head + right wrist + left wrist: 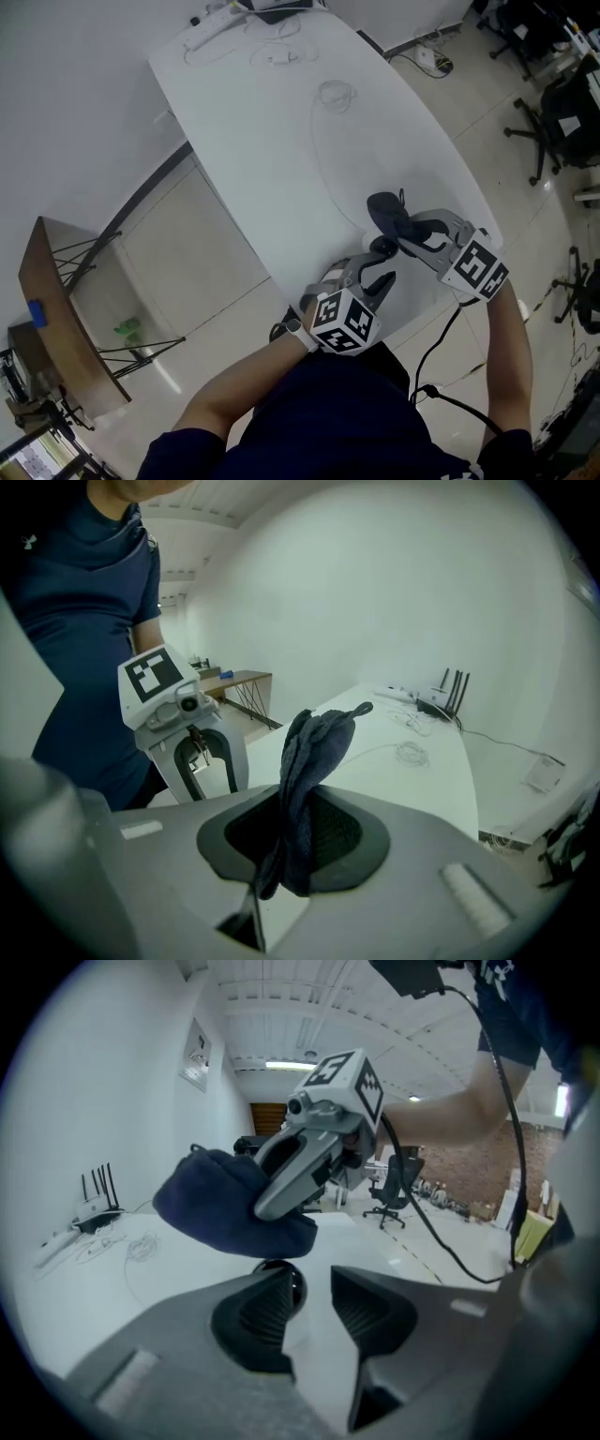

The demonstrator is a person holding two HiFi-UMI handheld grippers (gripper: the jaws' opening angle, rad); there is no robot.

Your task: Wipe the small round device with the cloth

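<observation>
Right gripper view: right gripper (pixel 300 841) clamps the bunched dark cloth (pixel 314 752), presenting a wiping pad. Left gripper (pixel 317 1302) stands narrowly parted, empty; the small round device (pixel 292 1279) rests on the table (pixel 112 1279) at one jaw tip, probably for steadying

Coiled cable (pixel 333 94) and power strip (pixel 210 27) on white table (pixel 258 141)
</observation>
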